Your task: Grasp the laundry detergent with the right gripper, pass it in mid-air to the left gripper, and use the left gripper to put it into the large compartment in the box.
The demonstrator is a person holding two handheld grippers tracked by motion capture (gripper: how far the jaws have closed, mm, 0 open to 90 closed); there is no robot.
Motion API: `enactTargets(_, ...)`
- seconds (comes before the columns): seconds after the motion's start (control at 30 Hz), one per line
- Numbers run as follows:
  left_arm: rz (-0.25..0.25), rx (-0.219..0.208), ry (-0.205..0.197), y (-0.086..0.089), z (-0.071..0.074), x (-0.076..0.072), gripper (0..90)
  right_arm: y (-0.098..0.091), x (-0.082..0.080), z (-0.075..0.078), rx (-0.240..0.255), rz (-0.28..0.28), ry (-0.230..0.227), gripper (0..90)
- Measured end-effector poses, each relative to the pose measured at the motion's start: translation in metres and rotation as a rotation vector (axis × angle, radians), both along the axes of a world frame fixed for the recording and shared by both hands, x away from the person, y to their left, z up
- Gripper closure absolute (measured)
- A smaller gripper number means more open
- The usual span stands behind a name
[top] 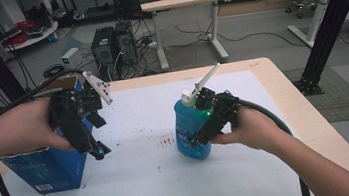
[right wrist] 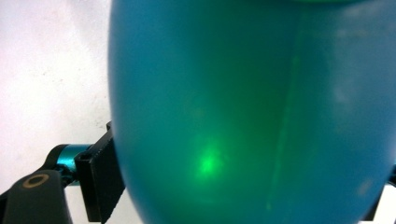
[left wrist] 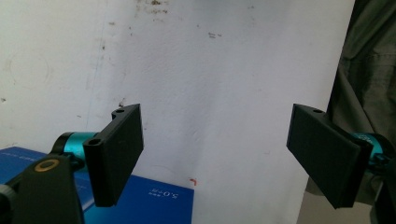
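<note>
Two grippers in play over a white-covered desk (top: pixel 138 188). Right gripper (top: pixel 206 133) sits against a blue bottle (top: pixel 189 126) near the desk's middle; bottle upright, base on the white cover, white cap on top. In the right gripper view the bottle's blue-green wall is pressed right up between the fingers (right wrist: pixel 100 186), one black pad touching its left flank, a green light spot glinting on the plastic. Fingers closed on the bottle. The person's right hand (top: pixel 249 129) wraps the gripper body from behind; cable trails back along the forearm.

Left gripper (top: pixel 97 150) held above the desk's left part, tilted downward, the left hand (top: pixel 25 129) around it. Its fingers (left wrist: pixel 116 154) stand wide apart with nothing between them, bare white cover showing in the gap. Blue cardboard box (top: pixel 47 169) stands at the left edge of the desk, just beside and under this gripper; its top corner also shows in the left gripper view, below the left finger.
</note>
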State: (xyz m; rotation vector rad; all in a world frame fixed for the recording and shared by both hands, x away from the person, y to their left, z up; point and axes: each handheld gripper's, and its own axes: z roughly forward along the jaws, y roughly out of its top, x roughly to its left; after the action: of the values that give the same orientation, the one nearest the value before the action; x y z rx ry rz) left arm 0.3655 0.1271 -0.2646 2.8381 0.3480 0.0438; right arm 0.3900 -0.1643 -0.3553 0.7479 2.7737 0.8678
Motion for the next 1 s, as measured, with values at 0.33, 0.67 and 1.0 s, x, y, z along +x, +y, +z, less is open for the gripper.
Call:
enactTargets(0.33, 0.009, -0.001, 0.0, 0.0027, 0.0003, -0.0009, 18.9, 0.0023, 0.0005, -0.0014, 0.002, 0.012, -0.011, 19.4)
enactTargets(0.67, 0.003, -0.001, 0.0, 0.0022, -0.0001, 0.0002, 18.9, 0.0033, -0.0002, -0.0014, 0.006, 0.003, -0.019, 20.0)
enactTargets(1.0, 0.004, 0.0, 0.001, 0.0021, -0.0005, 0.0003, 18.9, 0.0025, -0.0001, -0.0004, 0.029, 0.002, -0.018, 28.0)
